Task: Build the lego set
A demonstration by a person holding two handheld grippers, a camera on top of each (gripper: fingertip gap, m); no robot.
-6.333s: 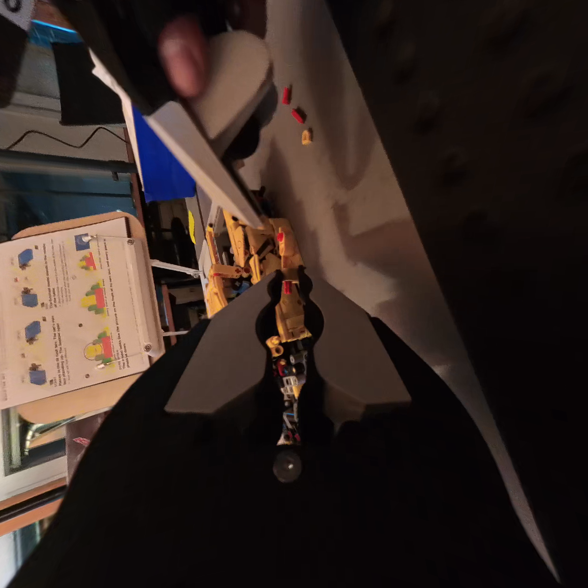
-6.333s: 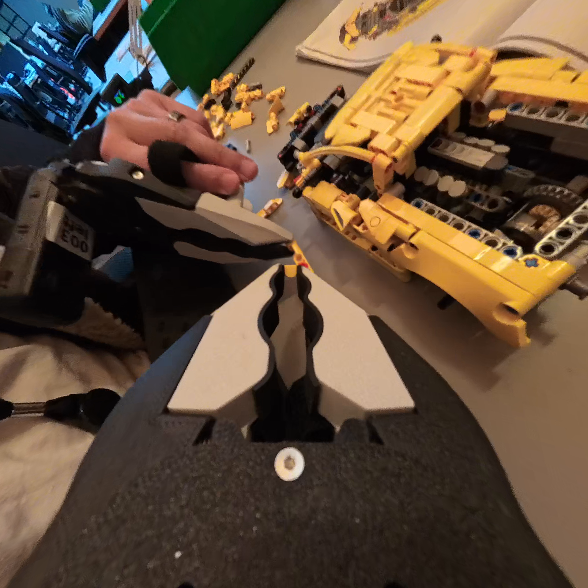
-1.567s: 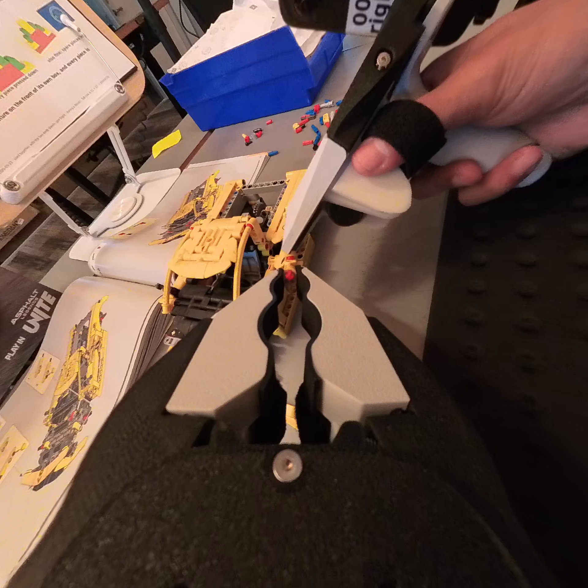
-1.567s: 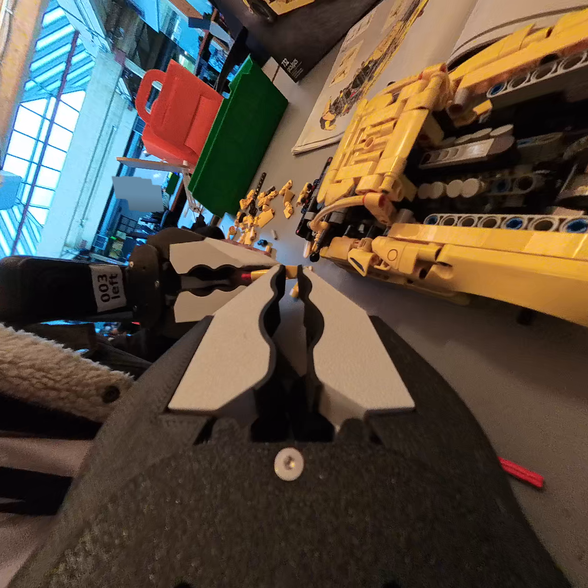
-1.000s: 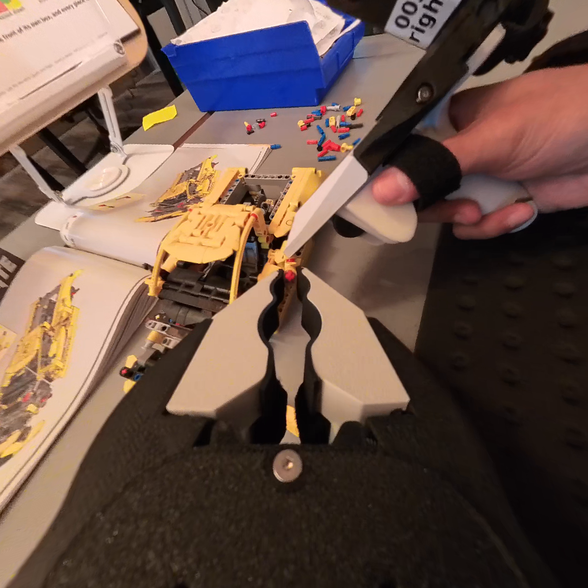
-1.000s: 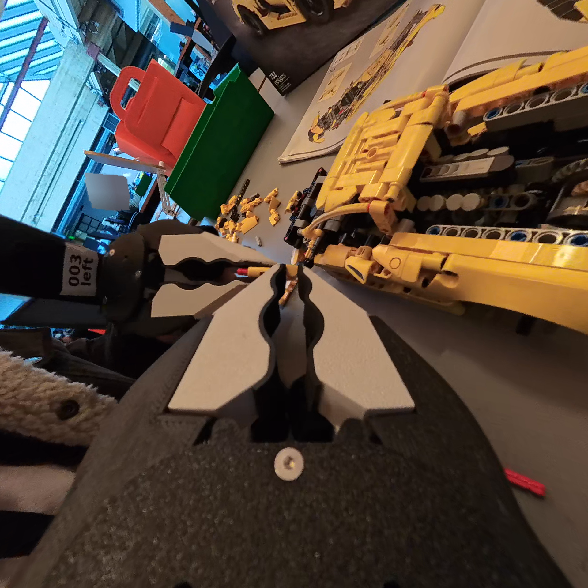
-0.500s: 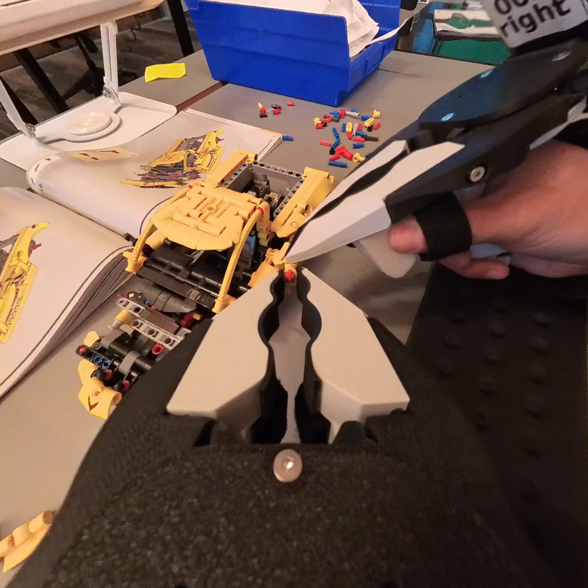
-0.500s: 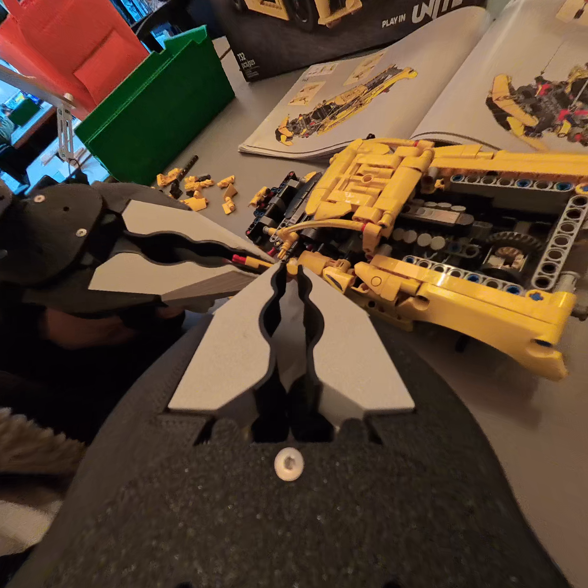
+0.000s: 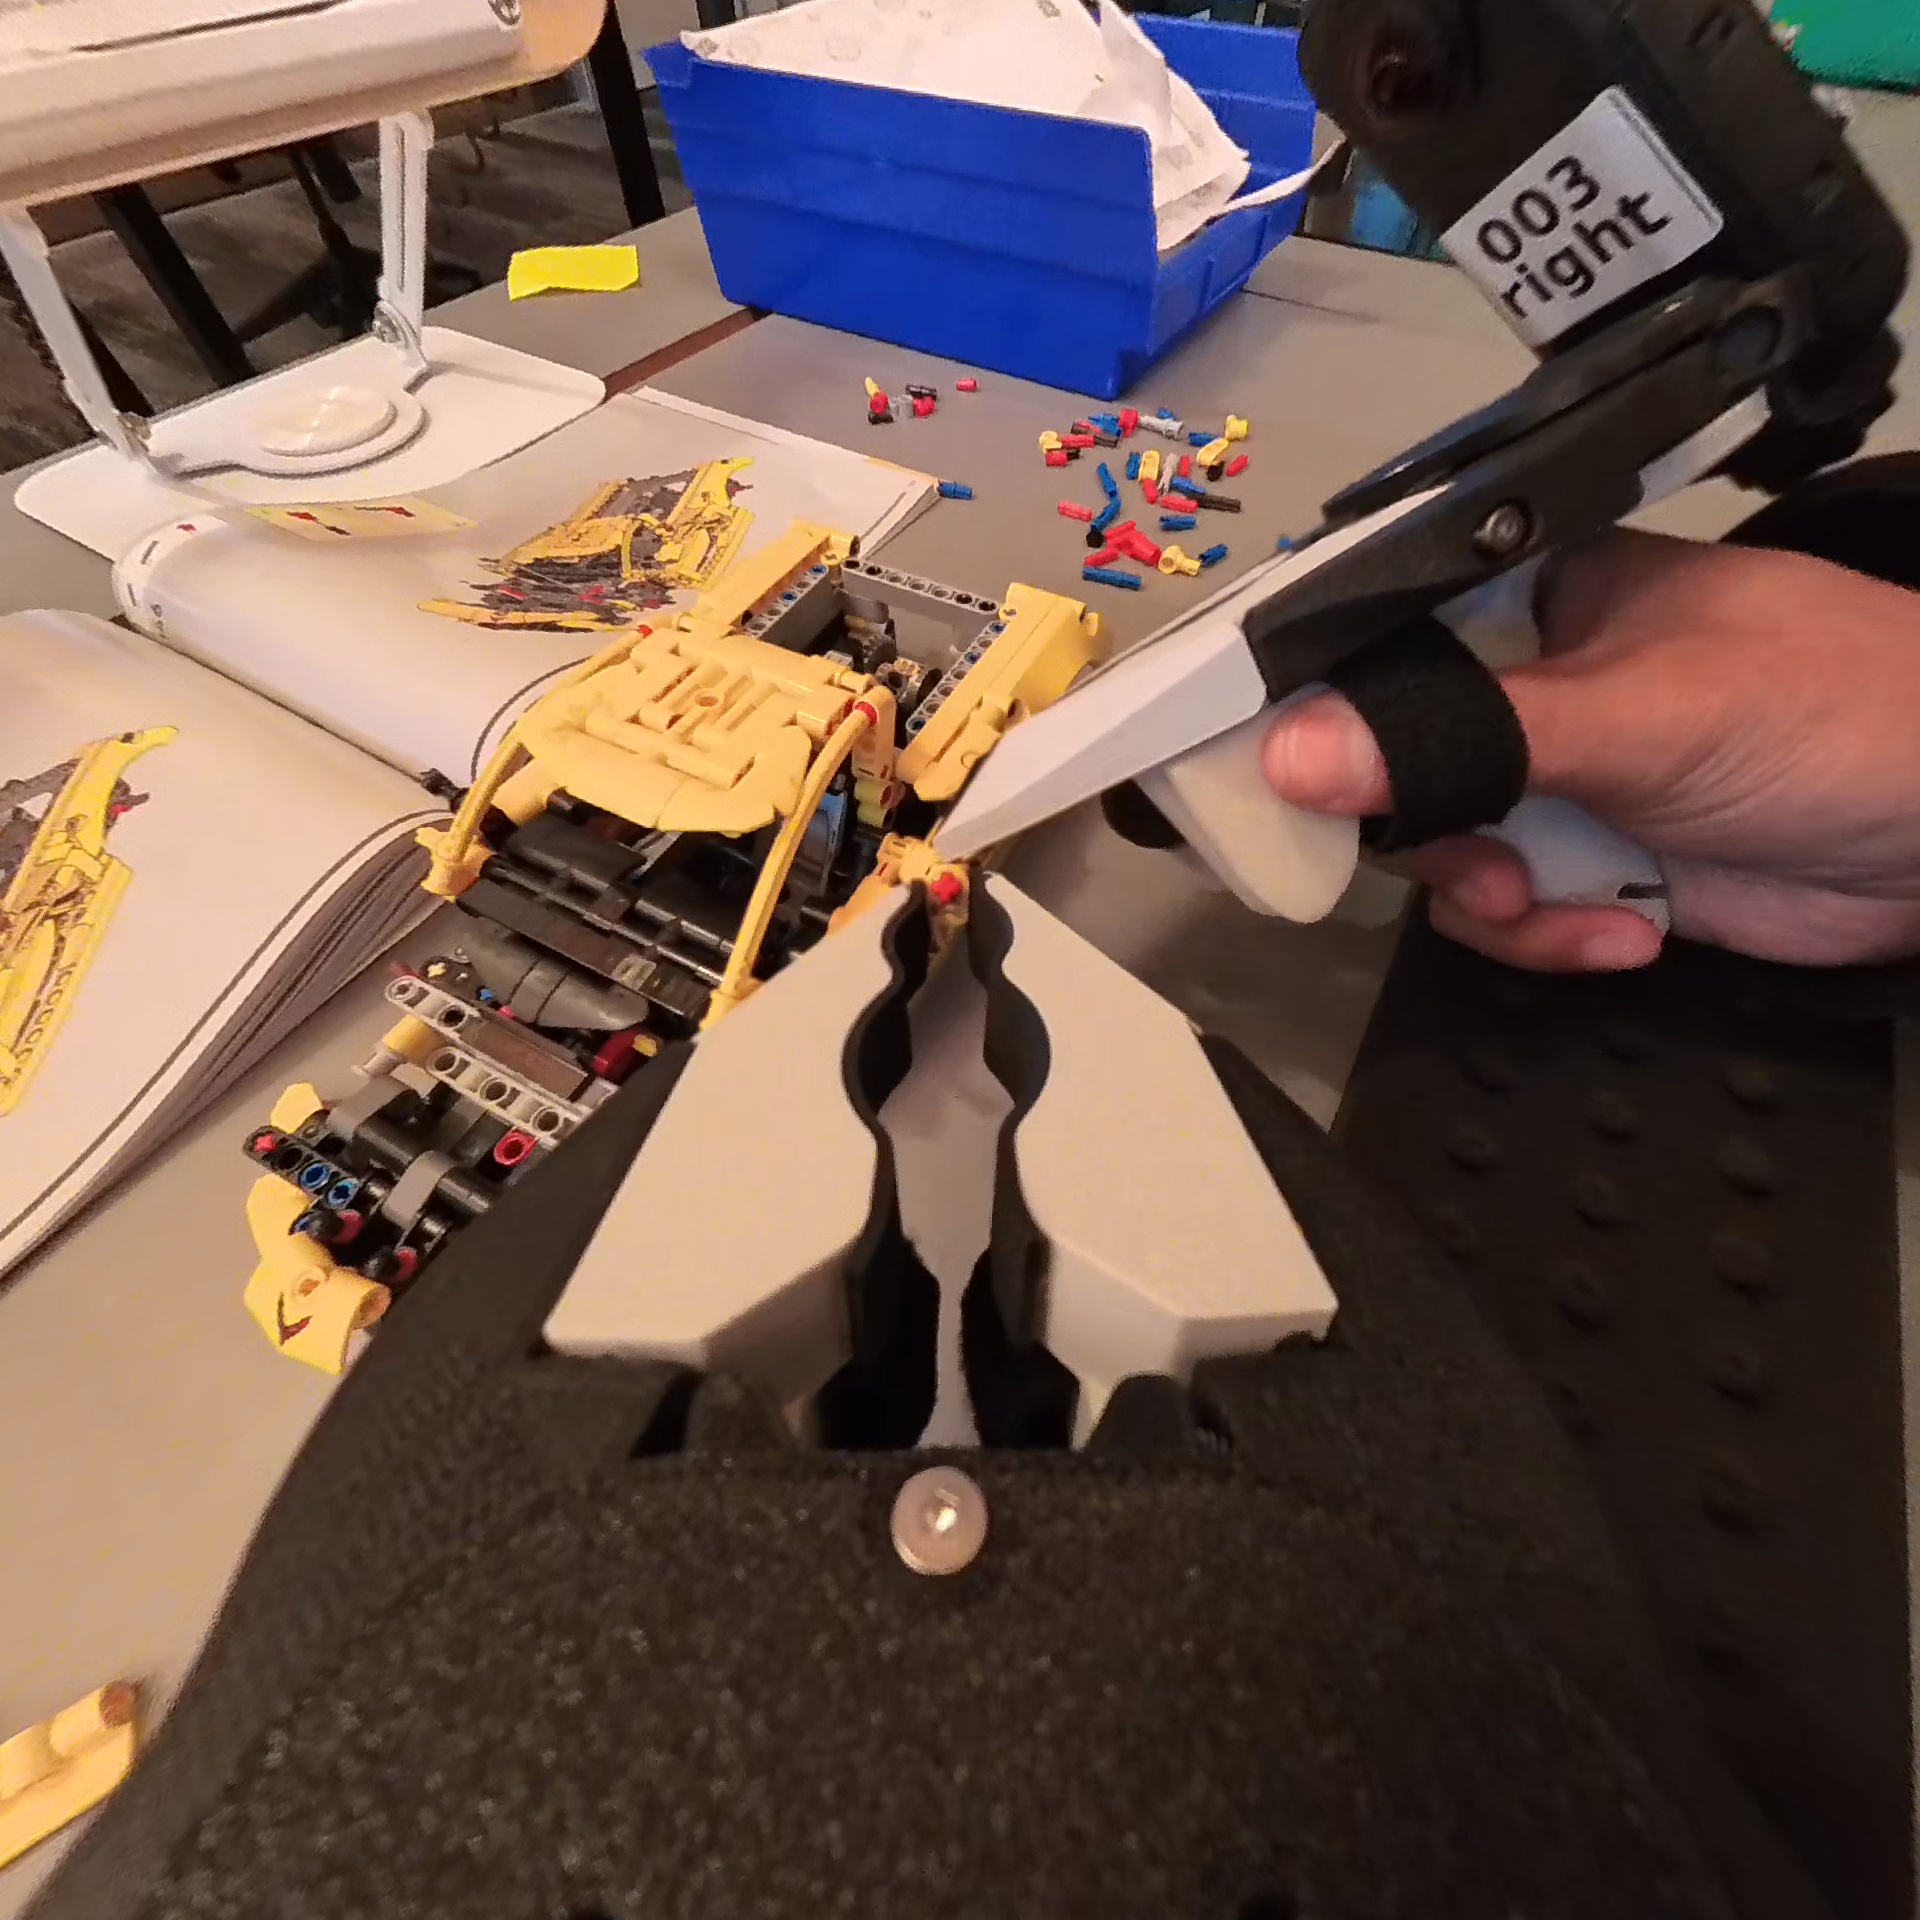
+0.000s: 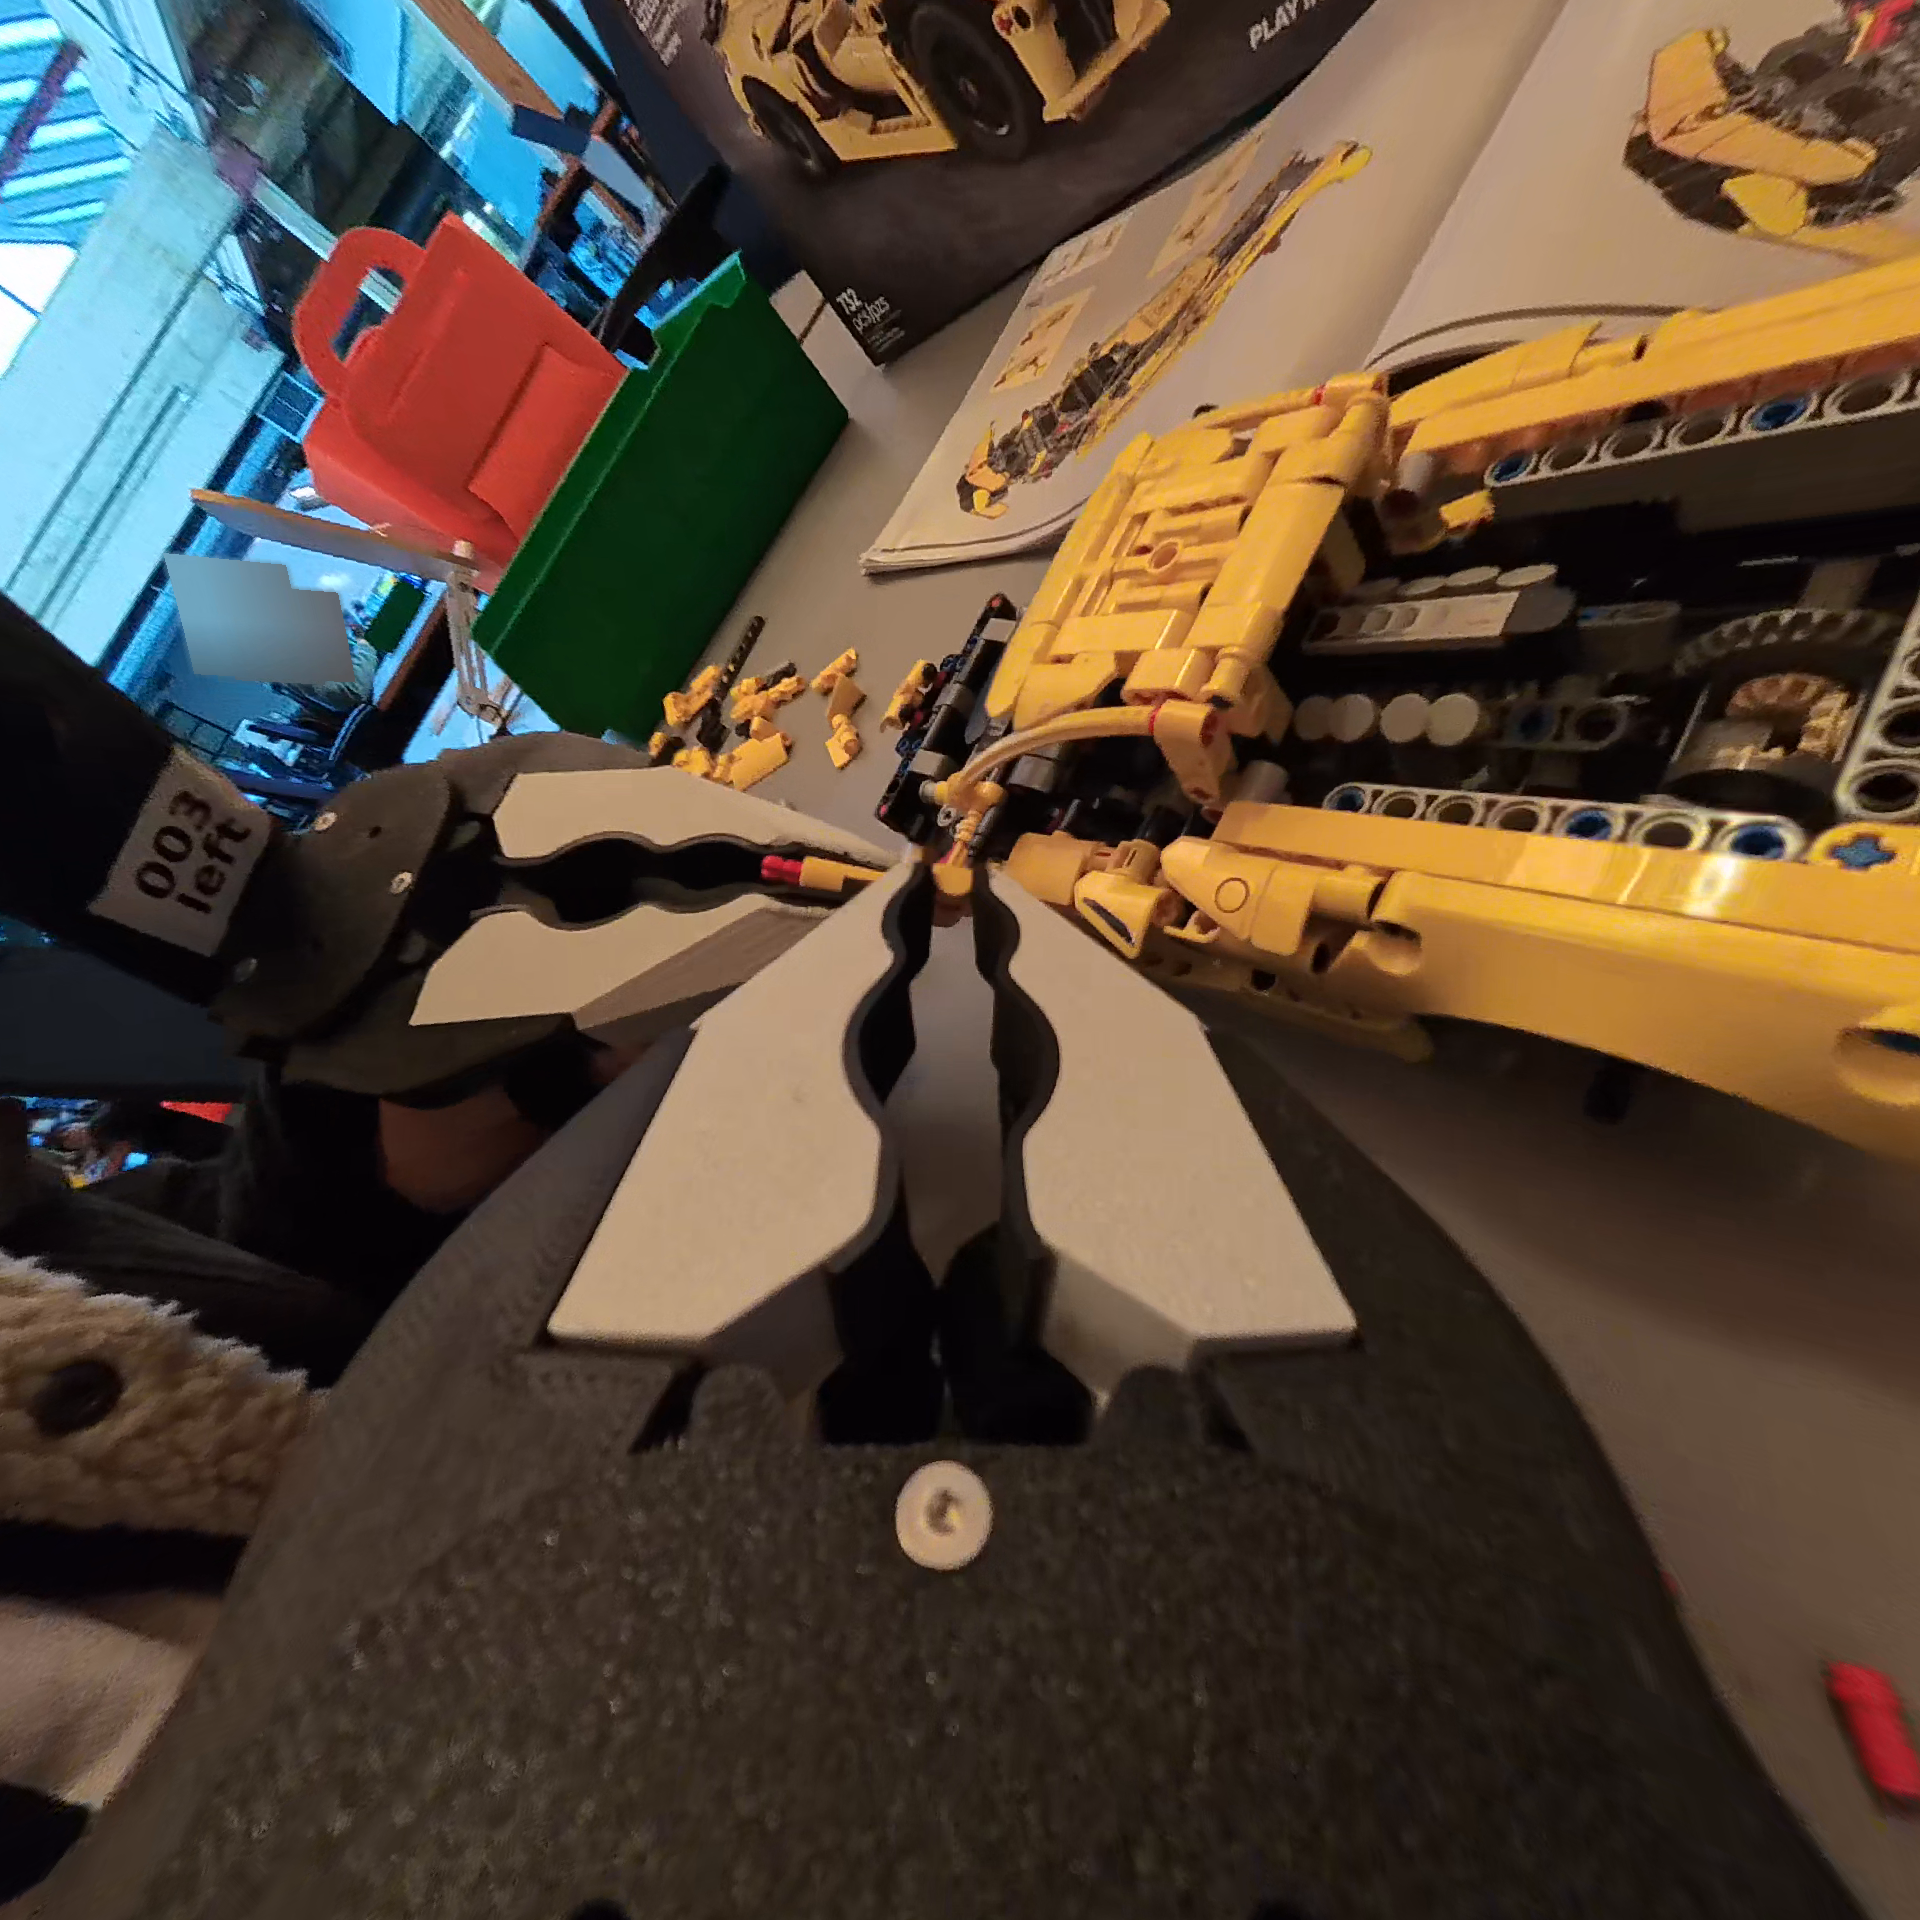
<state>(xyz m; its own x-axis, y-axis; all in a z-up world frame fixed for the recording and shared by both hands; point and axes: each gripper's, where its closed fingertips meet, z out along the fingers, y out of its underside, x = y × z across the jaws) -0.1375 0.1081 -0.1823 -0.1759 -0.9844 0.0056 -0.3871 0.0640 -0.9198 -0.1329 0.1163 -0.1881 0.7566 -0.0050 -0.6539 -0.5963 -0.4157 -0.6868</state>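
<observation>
A half-built yellow Lego car (image 9: pixel 717 727) lies on the grey table (image 9: pixel 156 1455), and it also shows in the right wrist view (image 10: pixel 1455 914). My left gripper (image 9: pixel 940 899) is shut on a small yellow piece with a red pin (image 9: pixel 943 888), held at the car's near side. My right gripper (image 10: pixel 948 883) is shut on the other end of the same small yellow piece (image 10: pixel 951 888). The two grippers meet tip to tip. The right gripper (image 9: pixel 961 826) comes in from the right in a person's hand (image 9: pixel 1714 769). The left gripper (image 10: pixel 831 873) comes in from the left.
An open instruction book (image 9: pixel 208 852) lies left of the car. A blue bin (image 9: pixel 966 218), loose small pins (image 9: pixel 1143 488) and a white stand base (image 9: pixel 312 426) lie behind. A green bin (image 10: pixel 665 520), an orange bag (image 10: pixel 436 384), loose yellow pieces (image 10: pixel 758 717) and the set's box (image 10: pixel 935 104) also show. The tips of both grippers are at nearly the same place.
Both grippers stayed shut on the small piece, tip to tip, while both views swung from steeply tilted to nearly level. The pair now sits lower, close by the car's side.
</observation>
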